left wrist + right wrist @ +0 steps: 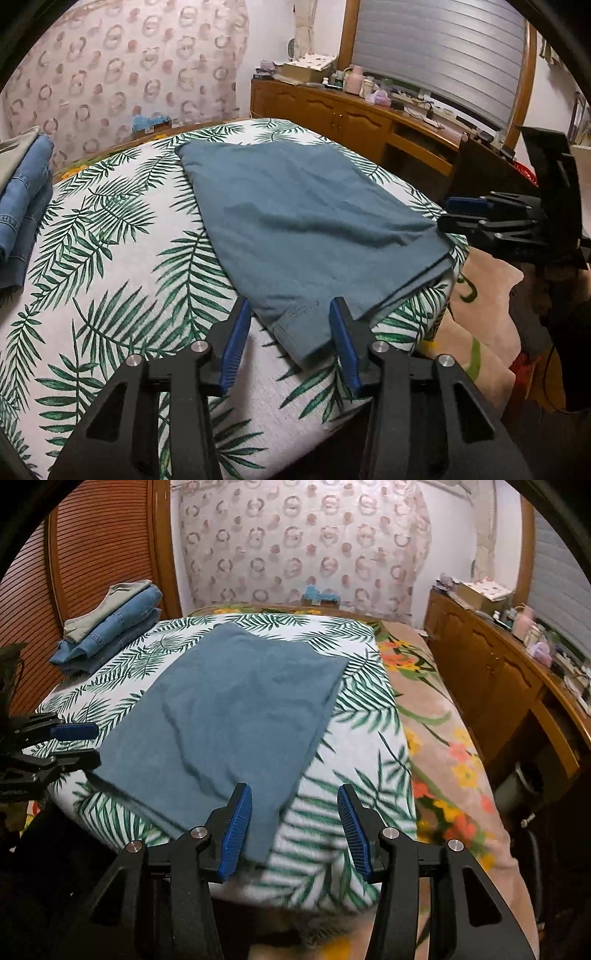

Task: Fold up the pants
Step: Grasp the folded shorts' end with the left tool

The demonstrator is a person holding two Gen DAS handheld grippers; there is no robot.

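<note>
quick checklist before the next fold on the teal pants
1. Left gripper open: ok, jaws spread wide.
2. Right gripper open: ok, jaws spread wide.
3. Pants lying flat on the leaf sheet: ok, only light wrinkles.
4. Left gripper lined up with the near corner: ok, corner sits between its fingers.
5. Right gripper lined up with its corner: not ok, corner sits by the left finger only.
6. Fabric gripped: not ok, neither gripper is closed.

No words or numbers can be read here — not on the bed, the wall or the wooden shelf.
</note>
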